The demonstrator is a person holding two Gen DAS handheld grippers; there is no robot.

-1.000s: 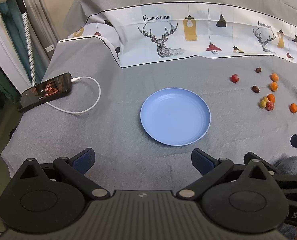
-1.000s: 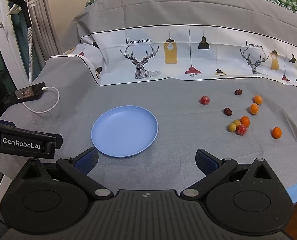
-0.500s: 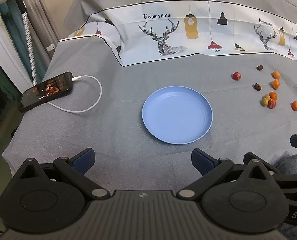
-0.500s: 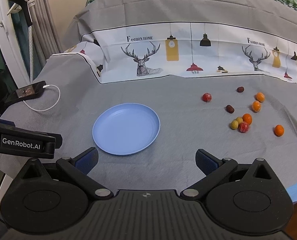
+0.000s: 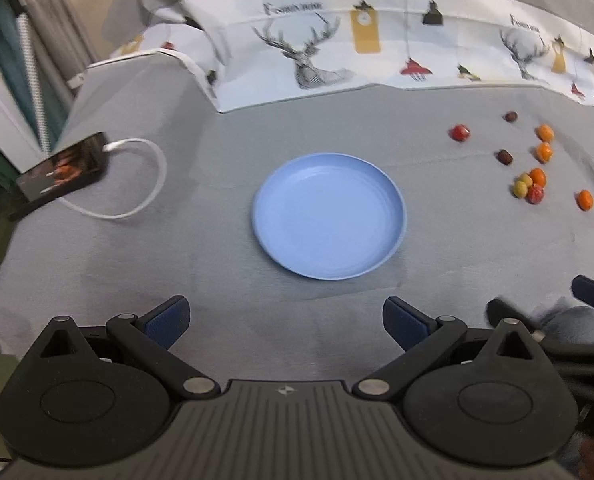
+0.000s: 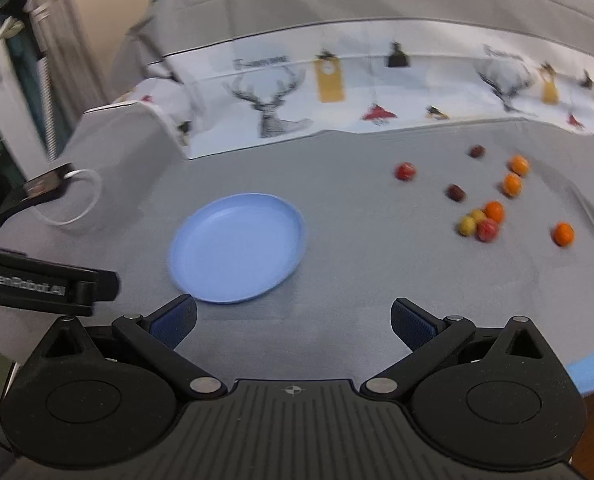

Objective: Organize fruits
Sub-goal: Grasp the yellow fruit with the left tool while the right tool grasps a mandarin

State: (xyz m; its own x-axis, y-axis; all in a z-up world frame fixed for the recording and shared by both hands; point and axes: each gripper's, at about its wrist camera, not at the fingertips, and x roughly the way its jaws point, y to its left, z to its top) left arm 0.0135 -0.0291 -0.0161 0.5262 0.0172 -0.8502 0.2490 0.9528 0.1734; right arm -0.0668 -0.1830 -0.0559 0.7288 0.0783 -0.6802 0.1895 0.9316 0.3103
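**Operator:** Where do the fruits lie relative to your two grippers?

**Manual:** Your left gripper [image 5: 285,320] has its jaws spread wide, holding nothing. The round pale-blue plastic plate [image 5: 329,216] lies on the grey cloth-covered table [image 5: 201,264] directly ahead of those jaws, empty. The small loose fruits [image 5: 531,188], orange, red, yellow and dark brown, lie scattered well to the right of the plate, far ahead of the right-hand finger. Your right gripper [image 6: 293,320] also has its jaws spread and empty. In its view the plate [image 6: 237,248] sits ahead of the left-hand finger, and the fruits [image 6: 483,222] lie ahead and to the right, apart from both pads. A tight cluster of two yellow, one red and one orange fruit is the nearest group.

**Operator:** What differs from half a second ago?

**Manual:** Both views are now blurred. The plate and the fruits hold the same layout on the cloth. The black phone with white cable [image 5: 63,170] remains at the left edge. Jaw spread is unchanged on both grippers.
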